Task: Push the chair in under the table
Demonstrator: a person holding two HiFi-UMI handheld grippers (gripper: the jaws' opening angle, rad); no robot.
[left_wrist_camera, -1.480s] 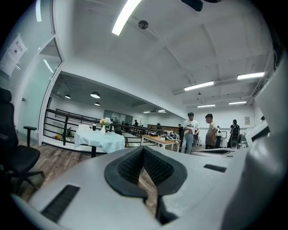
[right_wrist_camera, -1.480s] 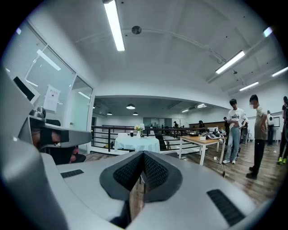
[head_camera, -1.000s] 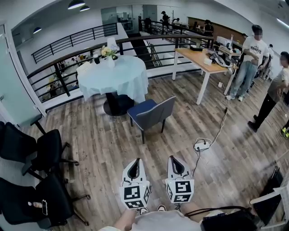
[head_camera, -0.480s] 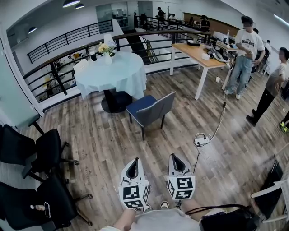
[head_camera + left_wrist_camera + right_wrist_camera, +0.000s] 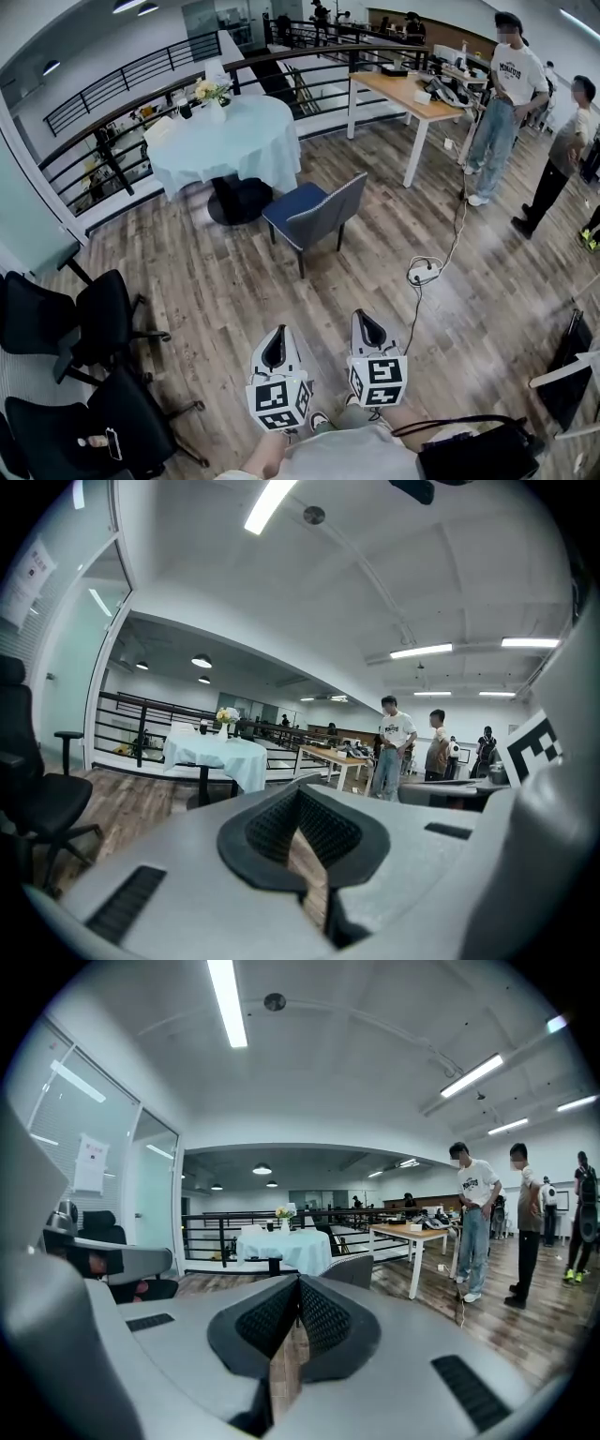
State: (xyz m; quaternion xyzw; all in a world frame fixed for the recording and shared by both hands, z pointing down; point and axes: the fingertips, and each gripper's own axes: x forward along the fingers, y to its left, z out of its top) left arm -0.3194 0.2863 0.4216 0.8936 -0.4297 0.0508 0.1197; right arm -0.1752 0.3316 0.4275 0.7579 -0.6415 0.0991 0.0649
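Note:
A grey chair [image 5: 314, 216] with a blue seat stands on the wood floor, pulled out from a round table [image 5: 225, 141] draped in a pale cloth; its seat faces the table. A vase of flowers [image 5: 208, 92] stands on the tabletop. My left gripper [image 5: 277, 336] and right gripper [image 5: 364, 321] are held side by side low in the head view, well short of the chair, both shut and empty. The right gripper [image 5: 298, 1283] points at the chair's back [image 5: 352, 1267], with the table [image 5: 281, 1243] behind it. The left gripper [image 5: 300, 794] sees the table [image 5: 216, 752] to its left.
Black office chairs [image 5: 84, 319] stand at the left. A wooden desk [image 5: 412, 94] and two standing persons [image 5: 497, 103] are at the right. A cable with a power strip [image 5: 422, 272] lies on the floor right of the chair. A black railing [image 5: 141, 122] runs behind the table.
The chair and table have drawn nearer in the head view, while both grippers have sunk a little in the frame. Both stay shut.

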